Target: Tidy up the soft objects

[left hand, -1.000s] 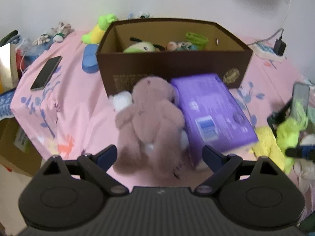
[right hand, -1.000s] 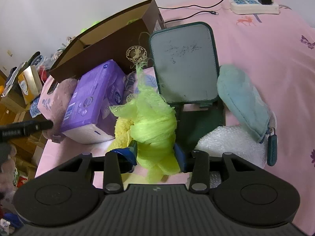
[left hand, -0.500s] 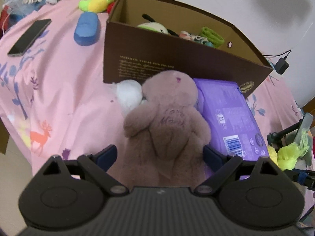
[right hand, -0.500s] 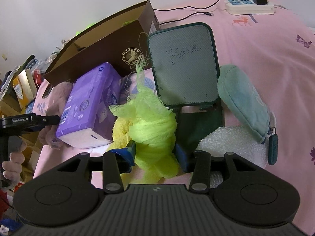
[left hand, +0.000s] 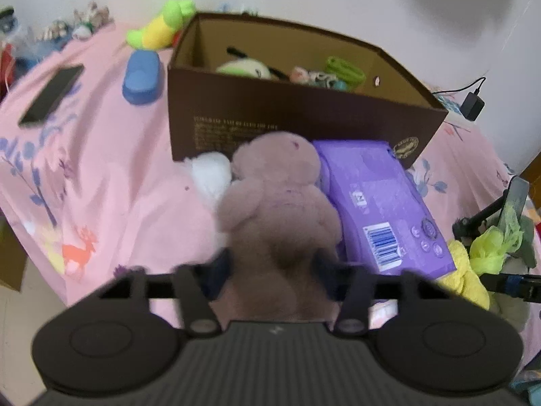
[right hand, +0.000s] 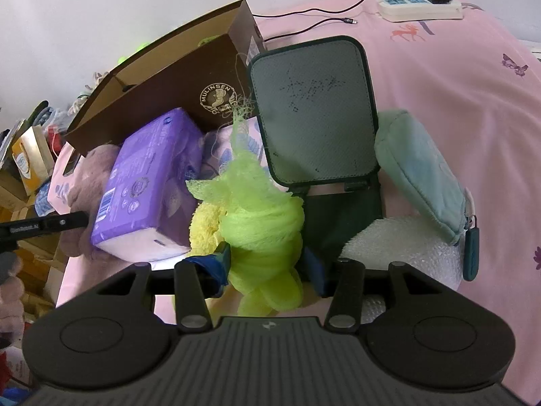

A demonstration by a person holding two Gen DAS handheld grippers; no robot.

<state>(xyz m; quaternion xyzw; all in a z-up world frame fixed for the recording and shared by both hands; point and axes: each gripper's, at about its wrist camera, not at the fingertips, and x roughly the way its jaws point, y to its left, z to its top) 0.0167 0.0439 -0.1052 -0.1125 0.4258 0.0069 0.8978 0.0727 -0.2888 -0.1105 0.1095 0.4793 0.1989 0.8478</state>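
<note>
In the left wrist view, my left gripper (left hand: 274,270) is shut on a mauve plush bear (left hand: 277,203), its fingers pressing both sides of the bear's lower body. The bear lies on the pink sheet in front of a brown cardboard box (left hand: 297,118) that holds several soft toys. In the right wrist view, my right gripper (right hand: 267,264) is shut on a lime-green mesh puff (right hand: 260,223), held just above a yellow fluffy cloth (right hand: 204,223). The bear also shows at the far left of the right wrist view (right hand: 89,176).
A purple tissue pack (left hand: 382,203) lies right of the bear. A white plush (left hand: 209,172), blue case (left hand: 140,77), phone (left hand: 50,94) and green-yellow toy (left hand: 159,30) lie left. A dark green stand (right hand: 314,115), teal pouch (right hand: 422,169), bubble wrap (right hand: 399,247) and power strip (right hand: 419,5) sit right.
My left gripper moved forward around the bear and closed on its lower body; it was open before. My right gripper stays shut on the green puff, barely moved.
</note>
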